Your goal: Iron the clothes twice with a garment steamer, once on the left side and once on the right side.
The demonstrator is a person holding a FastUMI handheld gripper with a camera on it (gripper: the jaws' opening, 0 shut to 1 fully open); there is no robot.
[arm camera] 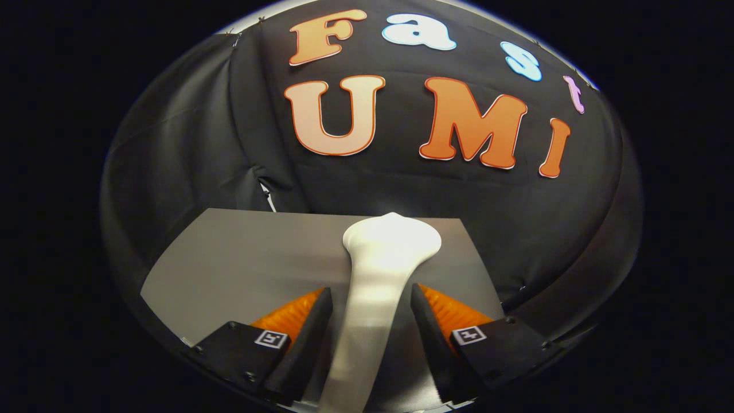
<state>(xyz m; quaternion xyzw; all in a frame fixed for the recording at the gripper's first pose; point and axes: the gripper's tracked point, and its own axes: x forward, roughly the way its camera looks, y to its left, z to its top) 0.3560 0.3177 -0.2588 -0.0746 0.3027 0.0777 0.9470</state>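
A white garment steamer (392, 244) lies lengthwise on the grey table (241, 252). Its broad head points away from me, toward the table's far edge. Its slim handle (367, 338) runs back between the two fingers of my gripper (371, 289). The right finger sits right against the handle. A thin strip of table shows between the handle and the left finger, so the jaws stand apart around it and do not clamp it.
The grey table ends just beyond the steamer's head, and the booth's black cloth wall (189, 149) rises straight behind it. A bare stretch of table lies left of the steamer.
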